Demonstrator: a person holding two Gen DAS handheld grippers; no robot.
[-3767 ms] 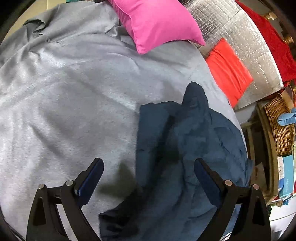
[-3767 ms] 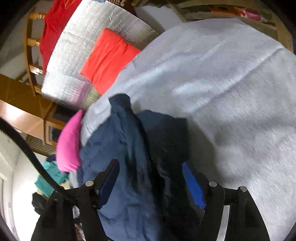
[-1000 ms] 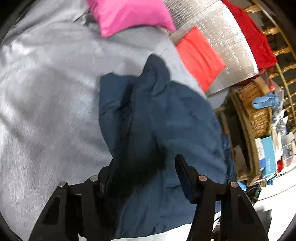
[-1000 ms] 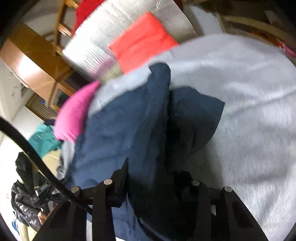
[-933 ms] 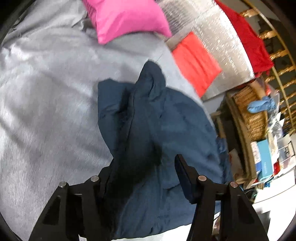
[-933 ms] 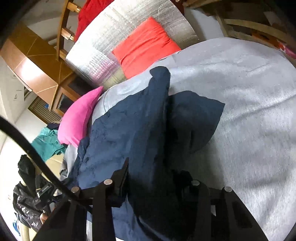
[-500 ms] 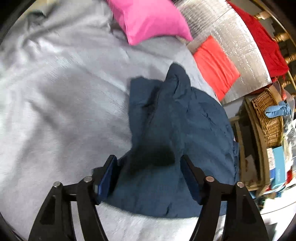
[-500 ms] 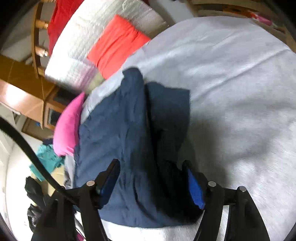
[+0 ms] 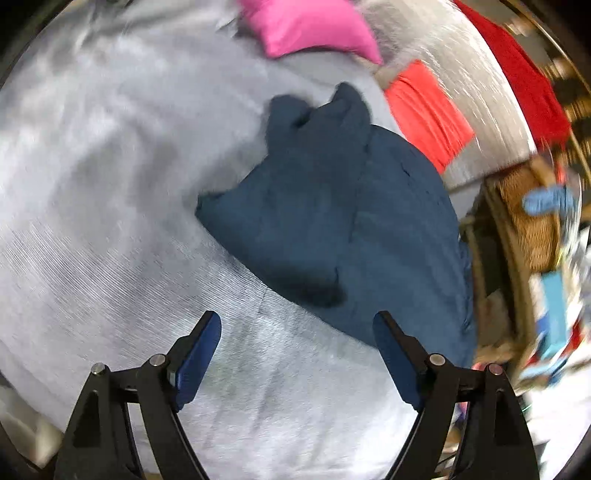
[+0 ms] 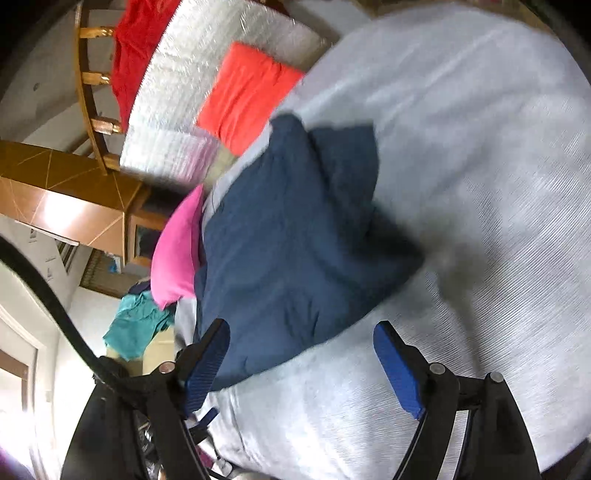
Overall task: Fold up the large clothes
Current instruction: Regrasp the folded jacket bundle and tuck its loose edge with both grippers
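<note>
A dark blue garment lies folded in a loose heap on the grey bed cover. It also shows in the right wrist view, on the grey cover. My left gripper is open and empty, above the cover just short of the garment's near edge. My right gripper is open and empty, with its left finger over the garment's near edge.
A pink pillow, an orange-red cushion and a silver quilted mat lie beyond the garment. A wicker basket and boxes stand off the bed's right side. A teal cloth lies beyond the bed.
Both grippers were shut on the garment a second ago. They have let go, opened wide and pulled back, and the garment now rests on the cover.
</note>
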